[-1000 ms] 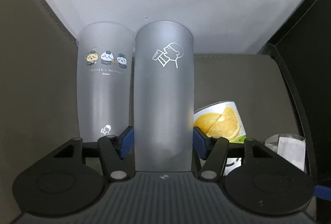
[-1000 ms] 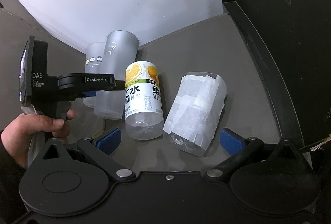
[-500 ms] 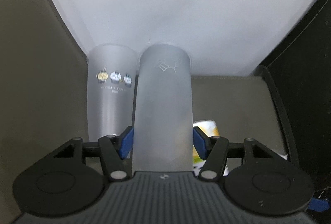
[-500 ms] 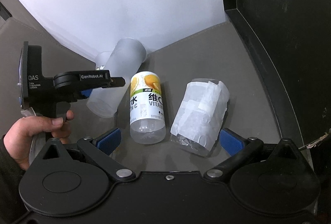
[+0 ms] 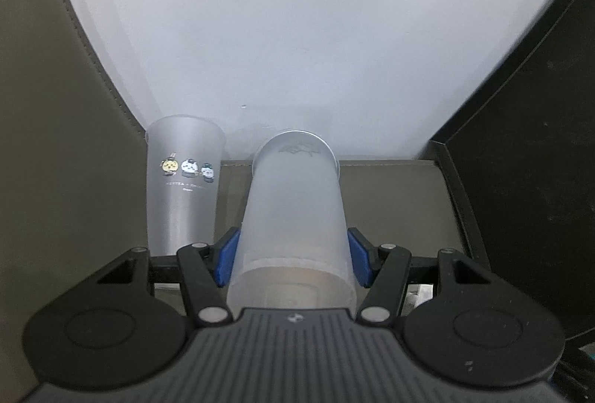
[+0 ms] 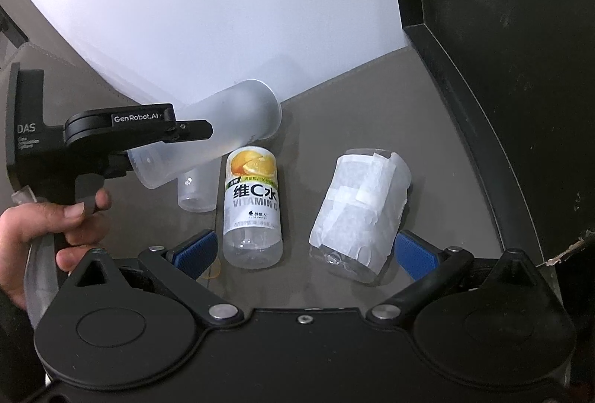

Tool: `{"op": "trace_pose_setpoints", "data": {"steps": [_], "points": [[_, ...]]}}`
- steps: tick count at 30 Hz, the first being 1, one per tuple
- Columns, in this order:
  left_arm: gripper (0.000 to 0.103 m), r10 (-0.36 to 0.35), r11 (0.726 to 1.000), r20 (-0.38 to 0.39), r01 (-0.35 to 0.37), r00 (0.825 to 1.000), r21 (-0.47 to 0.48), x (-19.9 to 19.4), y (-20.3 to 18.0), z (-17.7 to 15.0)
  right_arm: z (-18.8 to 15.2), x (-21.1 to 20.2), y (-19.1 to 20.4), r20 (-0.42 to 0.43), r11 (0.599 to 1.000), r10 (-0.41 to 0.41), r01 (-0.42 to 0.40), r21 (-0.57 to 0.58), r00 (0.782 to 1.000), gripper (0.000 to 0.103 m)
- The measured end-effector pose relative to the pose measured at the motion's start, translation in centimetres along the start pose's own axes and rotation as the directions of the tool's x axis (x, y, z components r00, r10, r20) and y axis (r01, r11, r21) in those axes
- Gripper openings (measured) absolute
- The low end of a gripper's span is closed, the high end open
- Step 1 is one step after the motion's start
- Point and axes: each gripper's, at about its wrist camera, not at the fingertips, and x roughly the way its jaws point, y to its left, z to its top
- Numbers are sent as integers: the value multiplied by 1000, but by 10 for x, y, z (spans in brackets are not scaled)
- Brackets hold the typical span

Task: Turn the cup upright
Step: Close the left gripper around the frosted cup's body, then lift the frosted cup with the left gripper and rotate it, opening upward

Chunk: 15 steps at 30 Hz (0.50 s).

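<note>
My left gripper [image 5: 293, 261] is shut on a frosted plastic cup [image 5: 293, 217], gripping it near its narrow base. The cup is lifted off the table and tilted, its wide rim pointing away and up. In the right wrist view the same cup [image 6: 223, 138] hangs slanted in the left gripper above the table. A second frosted cup with cartoon prints [image 5: 184, 183] stands upright at the left; in the right wrist view only its base [image 6: 197, 191] shows below the held cup. My right gripper [image 6: 303, 250] is open and empty, low over the table.
A vitamin C drink bottle [image 6: 253, 205] lies on its side on the grey table [image 6: 357, 120]. A paper-wrapped clear cup [image 6: 360, 209] lies to its right. A white wall stands behind; a black panel [image 6: 502, 31] borders the right side.
My left gripper lifted the cup with the drinking-figure print off the table and tilted it toward horizontal, away from the standing cup. My right gripper drew slightly nearer the bottle and wrapped cup.
</note>
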Motion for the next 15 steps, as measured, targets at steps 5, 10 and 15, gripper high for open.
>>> {"op": "trace_pose_setpoints", "data": {"steps": [5, 10, 15], "points": [[59, -15, 1000, 6, 15, 1000, 4, -6, -10, 4, 0, -5, -4, 18, 1000, 6, -6, 18, 1000, 103], [59, -37, 999, 19, 37, 999, 17, -16, -25, 7, 1, -14, -9, 31, 998, 24, -26, 48, 999, 103], [59, -69, 997, 24, 68, 997, 31, -32, -38, 3, 4, -29, -14, 66, 995, 56, -61, 83, 996, 103]]}}
